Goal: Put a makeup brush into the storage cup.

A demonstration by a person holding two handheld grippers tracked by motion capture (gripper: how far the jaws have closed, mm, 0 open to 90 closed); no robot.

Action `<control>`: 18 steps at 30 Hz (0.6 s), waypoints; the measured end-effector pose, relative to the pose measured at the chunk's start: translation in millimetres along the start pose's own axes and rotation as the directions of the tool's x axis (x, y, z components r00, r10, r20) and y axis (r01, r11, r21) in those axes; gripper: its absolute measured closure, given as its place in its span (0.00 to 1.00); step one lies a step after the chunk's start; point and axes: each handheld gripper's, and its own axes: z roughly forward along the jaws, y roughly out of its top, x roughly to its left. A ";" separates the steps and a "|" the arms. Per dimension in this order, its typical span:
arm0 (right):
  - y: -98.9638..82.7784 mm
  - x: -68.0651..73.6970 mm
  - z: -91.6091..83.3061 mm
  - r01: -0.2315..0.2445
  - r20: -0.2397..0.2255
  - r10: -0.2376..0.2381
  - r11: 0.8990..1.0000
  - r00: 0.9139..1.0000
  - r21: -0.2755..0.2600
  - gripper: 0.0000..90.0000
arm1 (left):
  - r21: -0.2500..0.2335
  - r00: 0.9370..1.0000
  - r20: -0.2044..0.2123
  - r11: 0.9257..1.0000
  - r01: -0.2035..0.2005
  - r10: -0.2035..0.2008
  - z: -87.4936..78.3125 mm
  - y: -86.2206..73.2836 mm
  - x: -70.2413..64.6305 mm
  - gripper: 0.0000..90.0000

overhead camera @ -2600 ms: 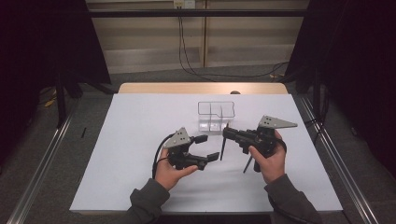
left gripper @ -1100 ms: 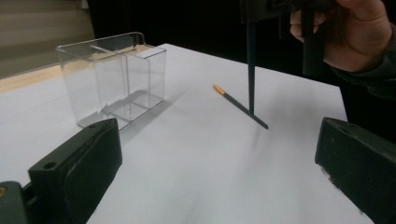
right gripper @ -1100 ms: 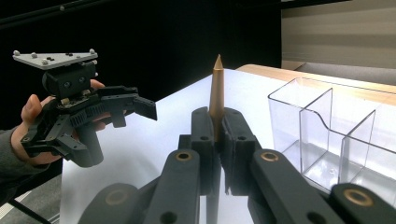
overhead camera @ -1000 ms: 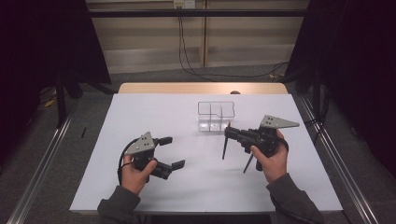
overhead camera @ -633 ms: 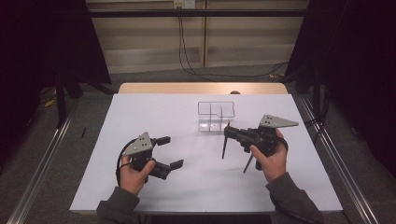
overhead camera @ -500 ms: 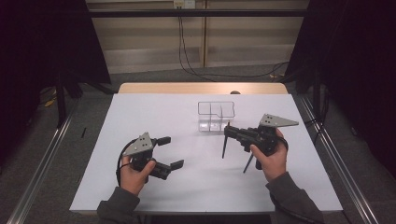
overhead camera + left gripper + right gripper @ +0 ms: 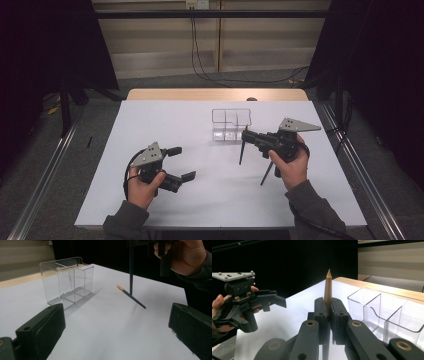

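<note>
My right gripper (image 7: 246, 134) (image 7: 328, 308) is shut on a dark pencil (image 7: 242, 150) (image 7: 131, 267). The pencil hangs upright, its tail close above the white table (image 7: 165, 120), and its sharpened wooden point (image 7: 328, 287) sticks up between the jaws. A second dark pencil (image 7: 266, 174) (image 7: 131, 297) with an orange end lies flat on the table under the right hand. A clear divided box (image 7: 231, 125) (image 7: 66, 282) (image 7: 387, 315) stands just behind the right gripper. My left gripper (image 7: 181, 163) (image 7: 118, 315) rests at the front left, open, with nothing between its jaws.
The table's wooden back edge (image 7: 215, 94) runs behind the box. Metal rails (image 7: 45, 170) line the floor on both sides, and cables (image 7: 200, 55) hang at the back. White table surface spreads between the two hands.
The left gripper has drawn back from beside the right gripper to the front left of the table and has stayed there. The right gripper has held still with its pencil.
</note>
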 end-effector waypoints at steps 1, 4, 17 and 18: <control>0.7 -0.6 -0.2 -0.003 0.003 0.003 1.000 1.000 0.001 0.95 | -0.001 1.000 0.001 1.000 0.007 -0.007 0.2 -0.2 -0.3 0.01; 2.9 -3.4 0.5 0.003 0.009 -0.003 1.000 1.000 0.001 0.95 | -0.002 1.000 0.007 1.000 0.010 -0.010 0.2 -0.4 -0.3 0.01; 17.2 -13.3 4.2 0.027 0.036 -0.026 1.000 0.999 -0.008 0.95 | 0.000 1.000 0.011 1.000 0.014 -0.014 -0.5 -1.0 0.2 0.01; 18.1 -14.3 4.3 0.028 0.039 -0.028 1.000 0.999 -0.010 0.95 | -0.002 1.000 0.009 1.000 0.016 -0.016 -0.4 -1.0 0.0 0.01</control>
